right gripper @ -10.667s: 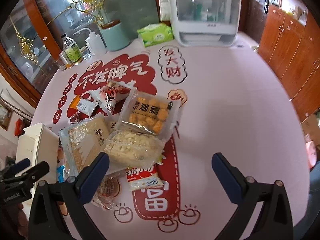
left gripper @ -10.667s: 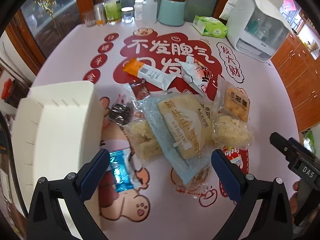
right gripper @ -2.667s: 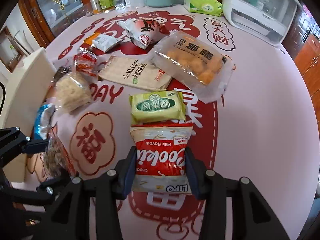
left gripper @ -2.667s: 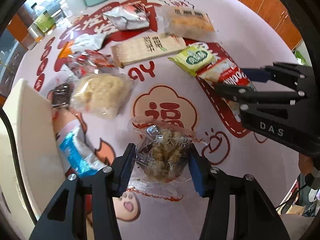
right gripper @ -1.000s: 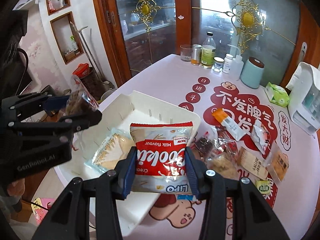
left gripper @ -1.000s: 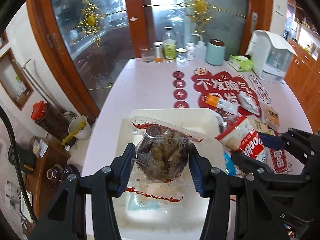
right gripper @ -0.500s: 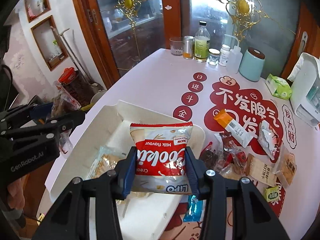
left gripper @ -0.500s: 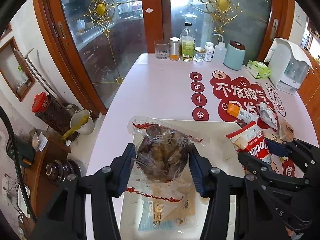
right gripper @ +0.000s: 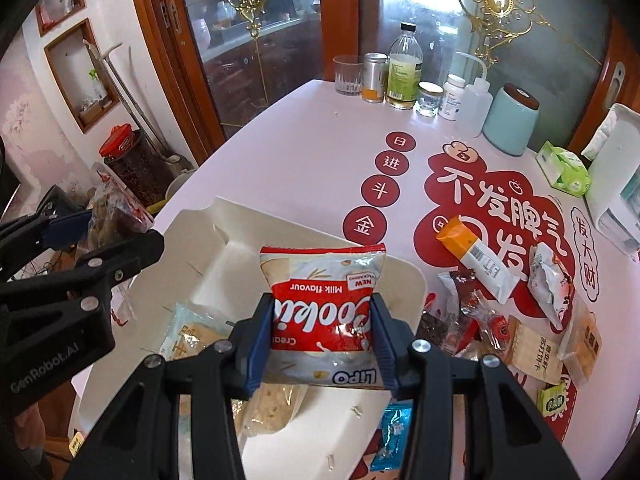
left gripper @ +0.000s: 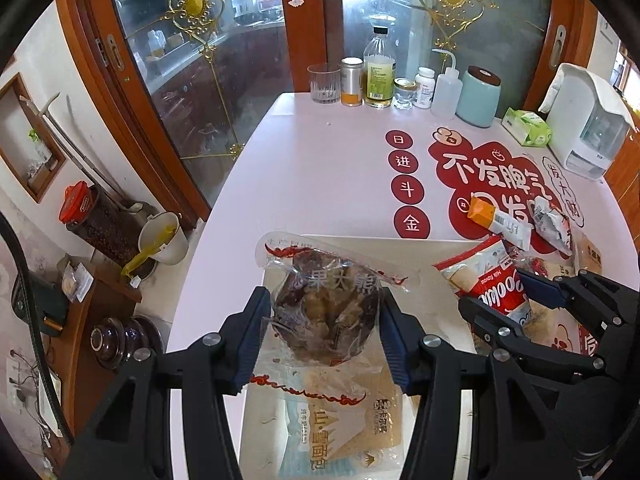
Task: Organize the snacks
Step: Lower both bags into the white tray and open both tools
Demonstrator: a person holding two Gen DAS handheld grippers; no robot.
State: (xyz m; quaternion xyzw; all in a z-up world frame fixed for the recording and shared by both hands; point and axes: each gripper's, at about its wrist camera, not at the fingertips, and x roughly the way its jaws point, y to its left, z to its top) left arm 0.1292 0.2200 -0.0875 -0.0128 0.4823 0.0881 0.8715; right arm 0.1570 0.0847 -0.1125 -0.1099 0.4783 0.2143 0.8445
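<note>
Pink tabletop (left gripper: 320, 168) below; my left gripper (left gripper: 322, 344) jaws clamp a soft, crinkly clear snack bag (left gripper: 324, 316), my right gripper (right gripper: 322, 340) jaws pinch the light, crushable cookie packet (right gripper: 324, 300) mid-body, both above the white bin (right gripper: 408, 280).

You are in a home dining room. The tabletop (right gripper: 304, 168) wears a festive printed cover, wood-framed glass doors (right gripper: 256, 40) with gold ornaments stand behind, and bottles (right gripper: 405, 68), a glass (right gripper: 349, 76) and a tissue pack (right gripper: 564, 168) crowd its far edge.
</note>
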